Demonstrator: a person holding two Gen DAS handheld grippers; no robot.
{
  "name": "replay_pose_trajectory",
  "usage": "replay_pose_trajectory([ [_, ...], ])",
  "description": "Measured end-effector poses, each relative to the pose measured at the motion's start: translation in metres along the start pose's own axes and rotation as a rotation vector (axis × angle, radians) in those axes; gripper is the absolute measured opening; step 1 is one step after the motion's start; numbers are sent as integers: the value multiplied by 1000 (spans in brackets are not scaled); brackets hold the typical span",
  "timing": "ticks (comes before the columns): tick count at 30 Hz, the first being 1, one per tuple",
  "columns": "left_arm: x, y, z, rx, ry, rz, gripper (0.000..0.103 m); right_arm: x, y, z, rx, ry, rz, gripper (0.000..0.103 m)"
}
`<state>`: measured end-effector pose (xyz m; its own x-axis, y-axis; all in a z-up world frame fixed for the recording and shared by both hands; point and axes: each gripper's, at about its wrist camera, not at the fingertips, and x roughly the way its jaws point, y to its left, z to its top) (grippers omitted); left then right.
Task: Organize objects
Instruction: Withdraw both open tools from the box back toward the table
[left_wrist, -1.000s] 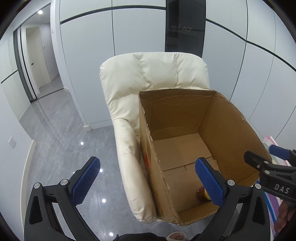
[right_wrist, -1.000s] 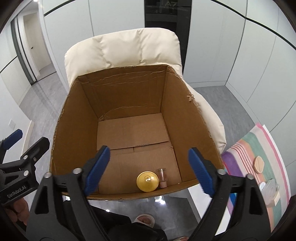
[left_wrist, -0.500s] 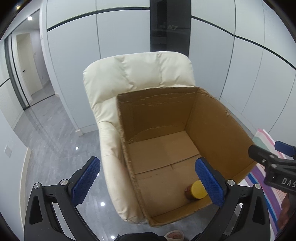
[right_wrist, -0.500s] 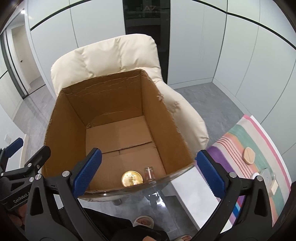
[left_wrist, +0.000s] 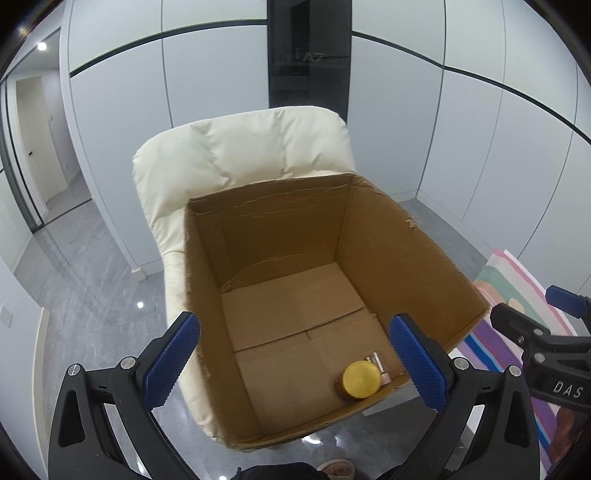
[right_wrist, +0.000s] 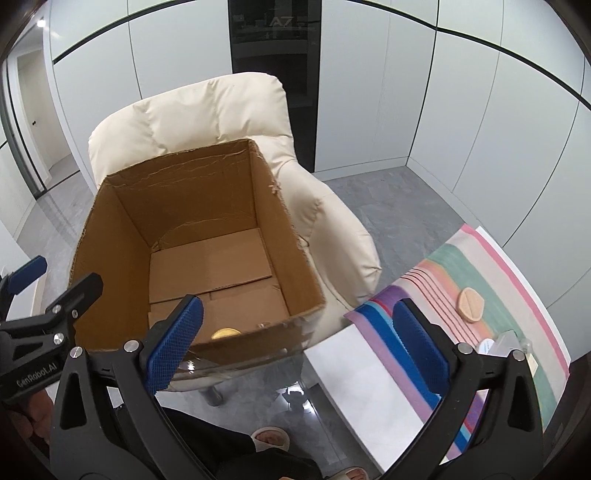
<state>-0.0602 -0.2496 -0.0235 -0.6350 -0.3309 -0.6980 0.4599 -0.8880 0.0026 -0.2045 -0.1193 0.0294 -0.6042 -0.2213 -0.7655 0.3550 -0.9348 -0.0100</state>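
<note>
Cardboard box (left_wrist: 295, 295) resting open-topped on a cream armchair (left_wrist: 240, 147); inside, against its near wall, stand a jar with a yellow lid (left_wrist: 361, 378) and, just beside it, a small clear glass vial (left_wrist: 380, 363). Right gripper (right_wrist: 295, 332) is spread wide with nothing between its blue pads, having just finished opening; left gripper (left_wrist: 295, 362) likewise stands released and empty above the box. On a striped mat (right_wrist: 498, 266) to the right lie further items: a tan oval disc (right_wrist: 471, 303) and some small clear packages (right_wrist: 506, 341), too blurred to identify. Judged handling: the disc looks light, rigid and thin, so it probably needs pinching across its narrow width at the edges; the clear packages look slippery and possibly fragile, favouring a gentle grip on flat opposing faces.
</note>
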Motion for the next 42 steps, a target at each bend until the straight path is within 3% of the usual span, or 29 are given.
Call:
replay_pose_trajectory([
  [42, -5, -145, -11, 197, -4, -184, 103, -48, -138, -53, 184, 9, -167, 103],
])
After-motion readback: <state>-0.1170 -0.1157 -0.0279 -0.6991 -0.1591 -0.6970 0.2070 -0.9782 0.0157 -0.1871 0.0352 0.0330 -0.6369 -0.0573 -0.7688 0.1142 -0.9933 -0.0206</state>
